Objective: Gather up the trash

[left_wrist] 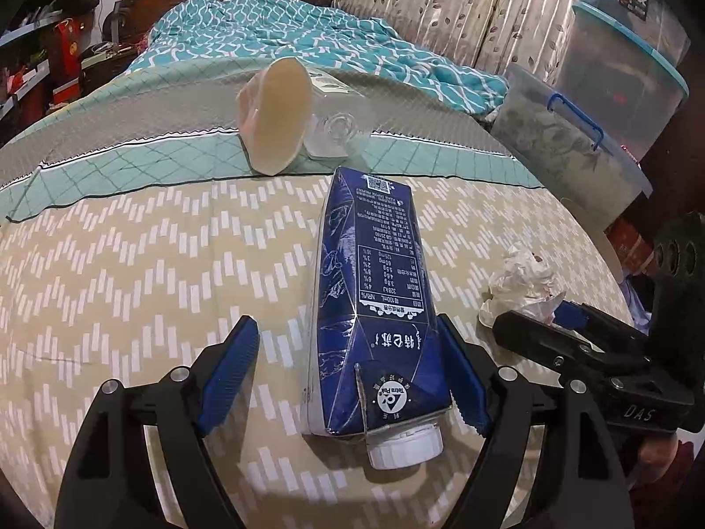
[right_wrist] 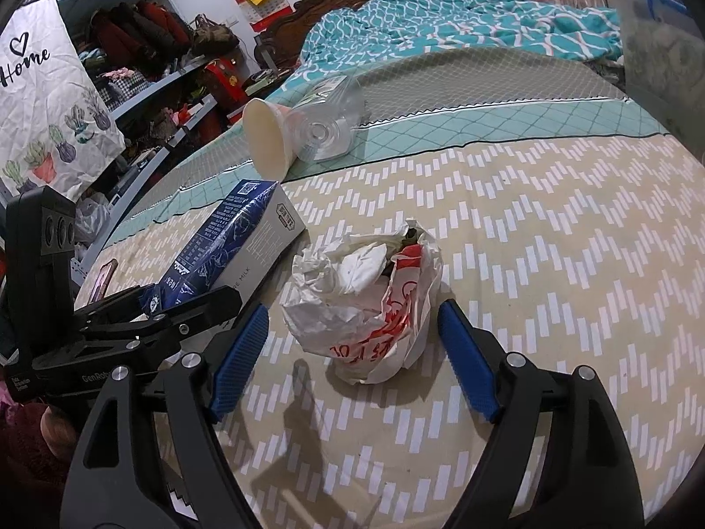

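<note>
A blue milk carton [left_wrist: 374,299] with a white cap lies on the bed between the pads of my left gripper [left_wrist: 348,330]. The jaws are open; the right pad is against the carton, the left pad stands apart from it. The carton also shows in the right wrist view [right_wrist: 233,242]. A crumpled white and red paper wad [right_wrist: 365,299] lies between the open fingers of my right gripper [right_wrist: 352,322], untouched. The wad also shows in the left wrist view [left_wrist: 524,282]. A beige paper cup [left_wrist: 275,114] and a clear plastic cup [left_wrist: 335,132] lie on their sides farther up the bed.
The bed has a beige chevron cover [left_wrist: 132,264] and a teal quilt [left_wrist: 286,26] at the head. Clear storage boxes [left_wrist: 586,141] stand to the right. A cluttered shelf [right_wrist: 145,57] and a "Home" cloth [right_wrist: 48,101] stand to the left. A phone [right_wrist: 103,280] lies near the bed edge.
</note>
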`<state>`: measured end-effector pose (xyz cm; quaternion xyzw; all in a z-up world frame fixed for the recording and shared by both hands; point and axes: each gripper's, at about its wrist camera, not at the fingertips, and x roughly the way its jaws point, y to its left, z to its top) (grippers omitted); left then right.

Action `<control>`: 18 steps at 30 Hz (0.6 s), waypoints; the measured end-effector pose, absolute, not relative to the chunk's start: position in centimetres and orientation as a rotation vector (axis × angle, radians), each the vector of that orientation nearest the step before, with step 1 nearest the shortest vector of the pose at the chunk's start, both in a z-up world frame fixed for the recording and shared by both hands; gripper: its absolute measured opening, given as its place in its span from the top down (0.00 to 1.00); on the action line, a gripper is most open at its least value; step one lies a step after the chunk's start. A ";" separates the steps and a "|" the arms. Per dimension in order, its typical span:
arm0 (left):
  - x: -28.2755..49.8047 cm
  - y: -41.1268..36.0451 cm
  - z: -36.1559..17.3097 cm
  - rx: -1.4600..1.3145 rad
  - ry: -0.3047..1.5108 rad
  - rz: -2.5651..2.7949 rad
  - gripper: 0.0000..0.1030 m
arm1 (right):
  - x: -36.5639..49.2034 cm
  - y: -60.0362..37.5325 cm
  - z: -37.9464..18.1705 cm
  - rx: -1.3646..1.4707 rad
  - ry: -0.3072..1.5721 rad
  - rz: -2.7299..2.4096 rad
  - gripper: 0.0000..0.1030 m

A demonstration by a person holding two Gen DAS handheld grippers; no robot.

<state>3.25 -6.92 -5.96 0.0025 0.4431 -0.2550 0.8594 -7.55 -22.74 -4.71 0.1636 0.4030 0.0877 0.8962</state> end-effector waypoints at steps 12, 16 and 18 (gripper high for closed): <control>3.1 -7.1 -5.9 -0.003 0.932 -0.544 0.21 | -7.6 -23.4 -4.7 0.358 0.821 0.123 0.23; 3.1 -7.0 -5.9 -0.008 0.933 -0.549 0.17 | -7.6 -23.4 -4.7 0.354 0.822 0.121 0.23; 3.2 -6.9 -5.9 -0.017 0.936 -0.555 0.13 | -7.6 -23.4 -4.7 0.357 0.821 0.122 0.23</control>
